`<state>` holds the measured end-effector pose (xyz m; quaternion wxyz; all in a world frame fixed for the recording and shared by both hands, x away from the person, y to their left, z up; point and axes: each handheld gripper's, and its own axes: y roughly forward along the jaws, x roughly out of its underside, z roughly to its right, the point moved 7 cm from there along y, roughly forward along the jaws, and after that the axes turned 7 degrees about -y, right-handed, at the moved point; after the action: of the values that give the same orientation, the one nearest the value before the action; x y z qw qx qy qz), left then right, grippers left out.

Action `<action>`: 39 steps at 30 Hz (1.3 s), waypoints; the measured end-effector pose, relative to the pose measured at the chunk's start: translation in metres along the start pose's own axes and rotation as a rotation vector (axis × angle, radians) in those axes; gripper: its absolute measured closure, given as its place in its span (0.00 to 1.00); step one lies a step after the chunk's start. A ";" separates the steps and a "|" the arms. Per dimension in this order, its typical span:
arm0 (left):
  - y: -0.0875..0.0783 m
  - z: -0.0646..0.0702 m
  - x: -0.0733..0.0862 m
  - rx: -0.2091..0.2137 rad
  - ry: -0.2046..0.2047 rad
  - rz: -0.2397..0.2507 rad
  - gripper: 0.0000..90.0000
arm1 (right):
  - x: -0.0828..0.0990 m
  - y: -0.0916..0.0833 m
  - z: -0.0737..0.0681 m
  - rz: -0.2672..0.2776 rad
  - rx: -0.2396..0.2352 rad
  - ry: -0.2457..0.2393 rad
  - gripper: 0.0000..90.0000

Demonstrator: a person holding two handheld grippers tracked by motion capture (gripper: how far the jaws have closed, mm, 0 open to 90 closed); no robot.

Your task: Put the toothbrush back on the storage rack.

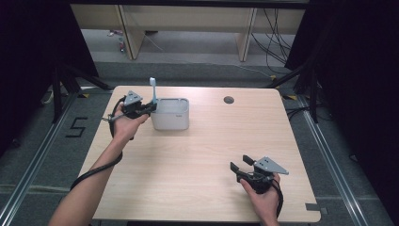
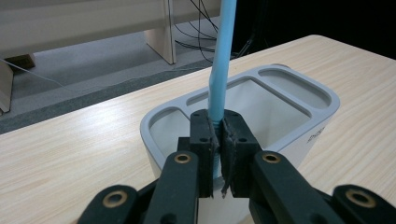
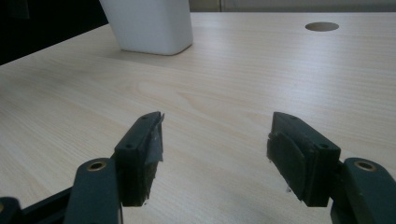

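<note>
A light blue toothbrush (image 1: 153,90) stands upright at the left edge of a pale grey holder (image 1: 171,114) with several compartments. My left gripper (image 1: 151,106) is shut on its handle (image 2: 219,79), the stem pinched between the black pads just above the holder's rim (image 2: 261,77). The brush head points up in the high view; its lower end is hidden behind the jaws. My right gripper (image 1: 239,163) rests near the table's front right, open, with bare wood between its fingertips (image 3: 144,144). The holder (image 3: 152,25) is far ahead of it.
The wooden table (image 1: 207,146) has a round cable hole (image 1: 228,100) at the back right. Black curtains flank both sides. Beyond the far edge lie a grey floor, desk legs and loose cables (image 1: 273,42).
</note>
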<state>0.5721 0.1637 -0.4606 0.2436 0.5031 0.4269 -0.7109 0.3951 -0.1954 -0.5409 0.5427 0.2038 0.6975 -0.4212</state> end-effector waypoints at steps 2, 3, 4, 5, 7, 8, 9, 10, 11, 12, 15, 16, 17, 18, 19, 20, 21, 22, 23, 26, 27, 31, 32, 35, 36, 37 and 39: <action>0.000 0.000 0.001 0.000 0.002 -0.005 0.92 | 0.000 0.000 0.000 0.000 0.000 0.000 0.40; 0.000 0.000 0.001 0.000 0.000 -0.007 0.92 | 0.000 0.000 0.000 0.000 0.000 0.000 0.40; 0.000 0.000 0.001 0.000 -0.001 -0.008 0.92 | 0.000 0.000 0.000 0.000 0.000 0.000 0.40; 0.000 0.000 0.001 -0.001 -0.001 -0.010 0.92 | 0.000 0.000 0.000 0.000 0.000 0.000 0.40; 0.000 0.000 0.001 -0.002 -0.002 -0.013 0.92 | 0.000 0.000 0.000 0.000 0.000 -0.001 0.40; 0.000 0.000 0.002 -0.003 -0.002 -0.016 0.92 | 0.000 0.000 0.000 0.000 0.000 -0.001 0.40; 0.000 0.000 0.002 -0.003 0.000 -0.018 0.92 | 0.000 0.000 0.000 0.000 0.000 -0.001 0.40; 0.000 0.000 0.002 -0.003 0.000 -0.020 0.92 | 0.000 0.000 0.000 0.000 0.000 -0.001 0.40; 0.000 0.000 0.002 -0.004 0.001 -0.021 0.92 | 0.000 0.000 0.000 0.000 0.000 -0.001 0.40; 0.000 0.000 0.002 -0.004 0.001 -0.021 0.92 | 0.000 0.000 0.000 -0.001 0.001 0.002 0.40; 0.000 0.000 0.002 -0.004 0.002 -0.016 0.92 | 0.000 0.000 0.001 0.004 0.007 -0.017 0.40; 0.000 0.000 0.002 -0.005 0.006 -0.012 0.92 | 0.000 0.000 0.001 0.004 0.007 -0.017 0.40; -0.001 0.001 0.001 -0.007 0.008 -0.006 0.90 | 0.000 0.000 0.001 0.004 0.007 -0.016 0.40; -0.002 0.001 0.000 -0.006 0.013 -0.003 0.89 | 0.000 0.000 0.001 0.005 0.005 -0.016 0.40; -0.003 0.002 0.000 -0.007 0.015 -0.003 0.88 | 0.000 0.000 0.001 0.004 0.006 -0.017 0.40; -0.003 0.002 0.000 -0.007 0.010 0.004 0.86 | 0.000 0.000 0.001 0.004 0.007 -0.016 0.40; -0.005 0.002 -0.001 -0.008 0.011 0.006 0.85 | 0.000 0.000 0.001 0.004 0.007 -0.017 0.40; -0.006 0.003 -0.002 -0.008 0.001 0.013 0.84 | 0.000 0.000 0.001 0.004 0.007 -0.017 0.40; -0.008 0.003 -0.002 -0.009 0.000 0.018 0.82 | 0.000 0.000 0.001 0.005 0.005 -0.016 0.40; -0.014 0.005 -0.003 -0.010 -0.009 0.035 0.75 | -0.001 0.000 0.001 0.010 0.005 -0.016 0.40; -0.016 0.005 -0.003 -0.013 -0.003 0.041 0.72 | 0.000 0.000 0.000 0.006 0.002 -0.006 0.40; -0.027 0.003 -0.002 -0.028 -0.005 0.066 0.60 | -0.001 0.000 0.001 0.010 0.007 -0.014 0.40; -0.030 0.003 -0.001 -0.029 -0.005 0.068 0.58 | -0.001 0.000 0.001 0.010 0.008 -0.016 0.40; -0.039 0.006 0.004 -0.042 -0.017 0.066 0.50 | 0.000 0.000 0.001 0.009 0.009 -0.023 0.40; -0.042 0.006 0.004 -0.042 -0.015 0.074 0.49 | -0.001 0.000 0.001 0.013 0.010 -0.021 0.40; -0.046 0.007 0.006 -0.051 -0.024 0.077 0.47 | -0.001 0.000 0.001 0.012 0.009 -0.019 0.40; -0.052 0.007 0.008 -0.056 -0.028 0.085 0.45 | -0.001 0.000 0.003 0.008 0.026 -0.035 0.40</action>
<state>0.5252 0.1853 -0.4484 0.2937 0.5037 0.4214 -0.6946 0.3965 -0.1976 -0.5404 0.5539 0.2060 0.6814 -0.4317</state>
